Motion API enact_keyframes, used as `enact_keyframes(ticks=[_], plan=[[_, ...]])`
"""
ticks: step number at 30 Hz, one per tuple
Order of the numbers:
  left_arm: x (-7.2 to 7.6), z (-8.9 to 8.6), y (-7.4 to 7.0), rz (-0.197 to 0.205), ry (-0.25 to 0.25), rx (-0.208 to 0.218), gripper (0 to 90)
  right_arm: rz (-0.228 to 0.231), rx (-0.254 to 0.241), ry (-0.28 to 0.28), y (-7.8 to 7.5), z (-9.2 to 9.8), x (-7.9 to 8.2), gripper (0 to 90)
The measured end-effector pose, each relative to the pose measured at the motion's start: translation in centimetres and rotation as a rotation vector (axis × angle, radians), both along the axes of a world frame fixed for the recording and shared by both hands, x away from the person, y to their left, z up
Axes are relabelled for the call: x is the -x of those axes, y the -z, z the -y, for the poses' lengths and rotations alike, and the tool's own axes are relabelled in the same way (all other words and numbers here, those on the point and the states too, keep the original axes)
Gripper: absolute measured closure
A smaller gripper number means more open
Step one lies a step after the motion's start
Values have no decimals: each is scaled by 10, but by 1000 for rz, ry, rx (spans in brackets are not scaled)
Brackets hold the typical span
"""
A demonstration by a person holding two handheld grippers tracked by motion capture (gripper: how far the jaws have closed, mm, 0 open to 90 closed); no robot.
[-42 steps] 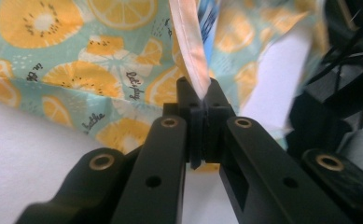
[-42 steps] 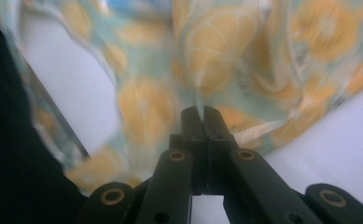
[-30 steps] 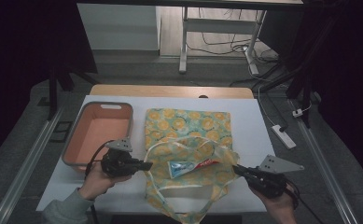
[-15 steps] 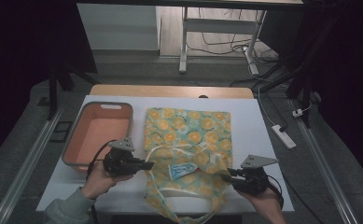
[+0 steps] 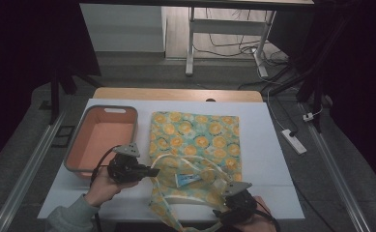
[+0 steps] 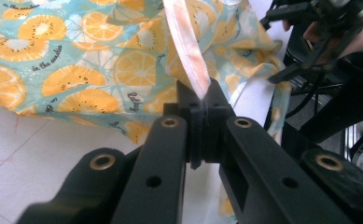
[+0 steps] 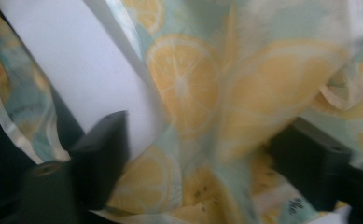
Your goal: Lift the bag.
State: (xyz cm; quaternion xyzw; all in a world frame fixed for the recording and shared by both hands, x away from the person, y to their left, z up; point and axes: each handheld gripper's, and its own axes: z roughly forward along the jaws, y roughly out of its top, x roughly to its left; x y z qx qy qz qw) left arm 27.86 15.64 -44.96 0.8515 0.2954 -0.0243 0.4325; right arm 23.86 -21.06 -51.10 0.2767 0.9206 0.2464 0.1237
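Left hand-held gripper (image 6: 201,100) pinches the pale strap (image 6: 188,56) of the orange-print teal fabric bag (image 5: 195,140); right hand-held gripper (image 7: 202,154) spread around bag fabric at the counter's (image 5: 267,140) front edge.

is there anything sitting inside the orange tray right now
No, the tray beside the fruit-print bag shows a bare orange floor in the high view, with nothing lying in it.

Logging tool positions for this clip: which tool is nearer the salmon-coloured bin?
Left. The left tool sits just right of the salmon-coloured bin, near its front corner, while the right tool is well off to the right, at the fruit-print bag's near edge.
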Motion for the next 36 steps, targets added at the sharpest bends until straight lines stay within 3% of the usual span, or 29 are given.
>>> enact_keyframes(ticks=[1,2,4,7,9,10,13,17,21,24,31,33,35,36], plan=[[0,-1,0,-1,0,1,884,3,11,-3,1,-1,0,367],[-1,-1,1,-2,0,-1,884,-10,-8,-8,0,0,-1,497],[-1,-2,1,-5,-2,0,884,10,7,-14,-2,0,0,708],[0,-3,1,-6,0,1,885,43,44,14,-4,5,-3,892],[2,-5,-1,-5,4,13,885,59,-4,-1,-10,8,-3,900],[3,-6,-2,-3,5,24,885,81,-54,-8,-18,12,-3,900],[7,-12,-12,11,6,63,885,155,-203,-12,-49,24,-1,900],[8,-21,-31,48,-8,126,886,283,-329,1,-95,36,-3,900],[2,-31,-57,111,-42,184,886,365,-400,21,-134,44,-19,900],[-7,-37,-75,153,-79,221,885,401,-470,32,-159,45,-38,900],[-33,-46,-109,227,-154,243,885,520,-553,73,-208,38,-76,900],[-41,-46,-112,245,-179,232,885,520,-609,83,-216,40,-84,900],[-51,-44,-108,233,-205,206,885,520,-601,101,-216,38,-94,900],[-57,-43,-104,216,-211,200,885,492,-604,104,-213,37,-100,900]])
